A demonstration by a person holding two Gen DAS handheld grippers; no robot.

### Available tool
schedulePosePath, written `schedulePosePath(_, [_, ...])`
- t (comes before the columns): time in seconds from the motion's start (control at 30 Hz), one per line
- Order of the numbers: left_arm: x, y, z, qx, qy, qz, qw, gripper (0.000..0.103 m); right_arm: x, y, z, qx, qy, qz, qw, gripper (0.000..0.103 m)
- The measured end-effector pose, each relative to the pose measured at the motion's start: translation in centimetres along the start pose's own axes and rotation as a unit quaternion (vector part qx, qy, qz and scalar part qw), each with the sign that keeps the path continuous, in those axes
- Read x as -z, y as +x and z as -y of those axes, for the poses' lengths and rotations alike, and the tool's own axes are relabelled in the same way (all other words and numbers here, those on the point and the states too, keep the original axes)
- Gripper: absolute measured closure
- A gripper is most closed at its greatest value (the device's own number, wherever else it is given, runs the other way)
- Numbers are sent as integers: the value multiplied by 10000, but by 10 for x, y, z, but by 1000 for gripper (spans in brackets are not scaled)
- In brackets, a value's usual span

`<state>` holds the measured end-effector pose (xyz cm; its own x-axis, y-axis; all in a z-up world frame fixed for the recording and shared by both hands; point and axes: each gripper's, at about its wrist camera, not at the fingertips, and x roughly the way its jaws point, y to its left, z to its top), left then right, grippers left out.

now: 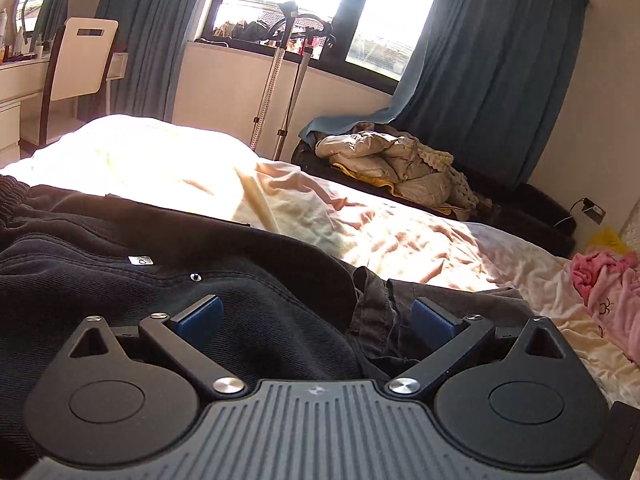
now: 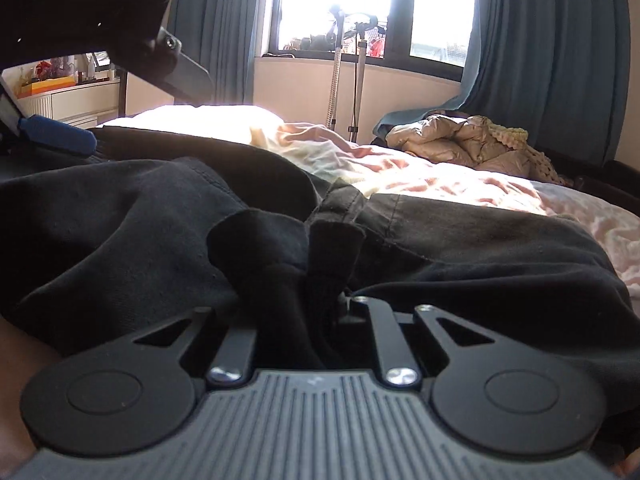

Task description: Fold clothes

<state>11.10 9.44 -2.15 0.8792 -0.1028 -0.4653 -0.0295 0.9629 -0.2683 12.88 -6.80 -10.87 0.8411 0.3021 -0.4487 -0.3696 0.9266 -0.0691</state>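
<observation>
A black garment (image 1: 168, 280) with an elastic waistband at the left and a small white label lies spread on the sunlit bed (image 1: 400, 232). My left gripper (image 1: 316, 316) hovers just over it, open, blue pads wide apart with only loose cloth beneath. In the right wrist view the same black garment (image 2: 120, 224) fills the foreground. My right gripper (image 2: 304, 280) is shut on a bunched fold of it, which sticks up between the hidden pads. The left gripper (image 2: 52, 136) shows at the upper left of that view, its blue pad above the cloth.
A pink garment (image 1: 604, 292) lies at the bed's right edge. A beige puffy jacket (image 1: 400, 164) is heaped on a dark couch beyond the bed. Metal stand poles (image 1: 276, 80), blue curtains and a window stand behind. A white chair (image 1: 80, 60) and desk sit at left.
</observation>
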Motion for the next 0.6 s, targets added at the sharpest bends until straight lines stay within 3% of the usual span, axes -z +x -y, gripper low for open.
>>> schedulePosePath(0.07, [2, 3, 5, 181, 52, -20, 9998, 2, -4, -2, 3, -77, 91, -24, 9999, 85])
schedulePosePath(0.17, [4, 6, 2, 470, -170, -84, 9987, 2, -4, -10, 7, -359, 35, -77, 9993, 69])
schedulePosePath(0.23, [6, 9, -2, 651, -381, -138, 9971, 2, -1, -23, 12, -596, -30, -116, 9981, 47])
schedulePosePath(0.27, [7, 10, -1, 723, -424, -150, 9964, 2, 2, -32, 15, -664, -26, -119, 9977, 42])
schedulePosePath(0.37, [12, 8, 5, 970, -329, -120, 9947, 4, 11, -63, 32, -752, 164, -159, 9969, 39])
schedulePosePath(0.47, [20, 6, 22, 1112, 132, -89, 9937, 4, 25, -100, 57, -445, 703, 8, 9965, 36])
schedulePosePath(0.6, [36, 9, 41, 1266, 531, -282, 9901, 10, 37, -126, 100, 306, 1761, 123, 9838, 36])
